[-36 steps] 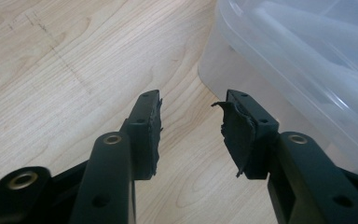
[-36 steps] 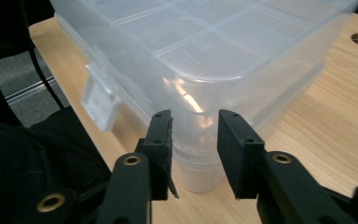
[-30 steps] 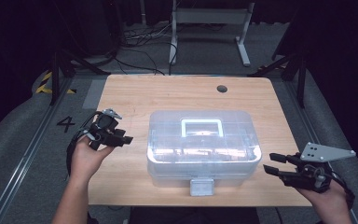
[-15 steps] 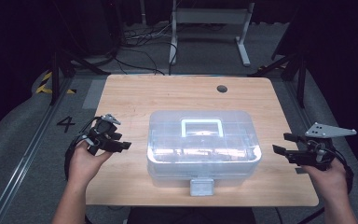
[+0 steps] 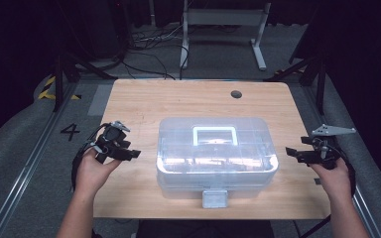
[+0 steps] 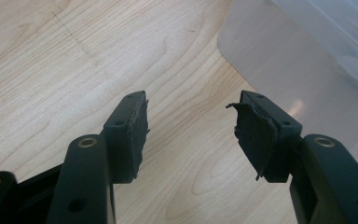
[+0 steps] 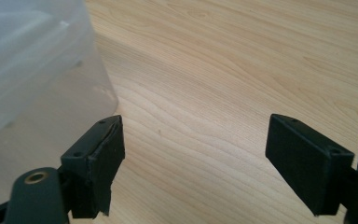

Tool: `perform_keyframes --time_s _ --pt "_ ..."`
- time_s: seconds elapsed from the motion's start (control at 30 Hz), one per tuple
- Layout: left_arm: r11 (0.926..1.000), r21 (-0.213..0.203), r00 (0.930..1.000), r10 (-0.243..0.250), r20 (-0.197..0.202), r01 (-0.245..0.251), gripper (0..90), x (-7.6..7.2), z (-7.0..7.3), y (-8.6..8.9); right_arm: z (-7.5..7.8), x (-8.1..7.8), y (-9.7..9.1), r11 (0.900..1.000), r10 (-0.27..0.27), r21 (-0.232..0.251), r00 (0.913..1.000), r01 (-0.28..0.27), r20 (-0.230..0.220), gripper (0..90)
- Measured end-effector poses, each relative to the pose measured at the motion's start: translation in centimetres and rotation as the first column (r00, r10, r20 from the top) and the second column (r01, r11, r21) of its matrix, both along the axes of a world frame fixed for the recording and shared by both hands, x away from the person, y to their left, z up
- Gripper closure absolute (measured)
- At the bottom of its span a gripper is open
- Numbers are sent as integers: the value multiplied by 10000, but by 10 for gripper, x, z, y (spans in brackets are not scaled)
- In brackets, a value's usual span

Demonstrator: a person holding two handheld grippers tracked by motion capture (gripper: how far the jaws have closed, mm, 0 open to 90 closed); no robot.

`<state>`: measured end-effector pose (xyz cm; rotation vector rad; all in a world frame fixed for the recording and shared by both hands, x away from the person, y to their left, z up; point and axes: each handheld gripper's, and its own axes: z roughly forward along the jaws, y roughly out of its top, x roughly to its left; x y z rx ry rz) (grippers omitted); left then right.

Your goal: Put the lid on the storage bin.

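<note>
A clear plastic storage box (image 5: 217,151) with a white handle on its lid and a front latch (image 5: 214,198) stands in the middle of the wooden table (image 5: 144,106). My left gripper (image 5: 131,154) hovers open just left of the box, whose corner (image 6: 303,60) rises beyond its jaws. My right gripper (image 5: 292,152) is open just right of the box, near the table's right edge. The box wall (image 7: 32,70) stands at the left of the right gripper view. Nothing lies between either pair of jaws (image 6: 191,126) (image 7: 196,158).
A round cable hole (image 5: 236,93) sits at the table's back right. Behind the table are a metal stand (image 5: 223,29) and loose cables on the grey floor. A floor rail and a painted "4" (image 5: 70,131) lie to the left.
Both grippers have moved inward and up toward the box's sides, the right one rising from the front right corner. Both stay open. The box has not moved.
</note>
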<state>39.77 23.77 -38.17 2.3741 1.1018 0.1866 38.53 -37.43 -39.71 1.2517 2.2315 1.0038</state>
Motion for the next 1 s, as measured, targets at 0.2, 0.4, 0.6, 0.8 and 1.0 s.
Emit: perform_keyframes --time_s 0.2,0.4,0.6,0.8,1.0 --pt "9998 72 9996 184 207 -185 422 1 -5 2 -15 5 1 9992 -223 -342 9998 222 -17 166" --pt "9995 -59 9986 302 429 -299 386 1 -11 2 -28 5 -2 9989 -324 -341 9994 327 84 151" --pt "9954 -532 9917 845 969 -796 379 -1 -17 5 -39 4 -3 9987 -458 -206 9979 468 466 130" --pt "9949 -374 9908 968 947 -936 367 1 -28 6 -51 5 0 9978 -426 -498 9987 440 289 75" --pt "9945 -479 9916 971 849 -933 357 1 -31 9 -51 4 0 9986 -408 -329 9985 420 378 73"
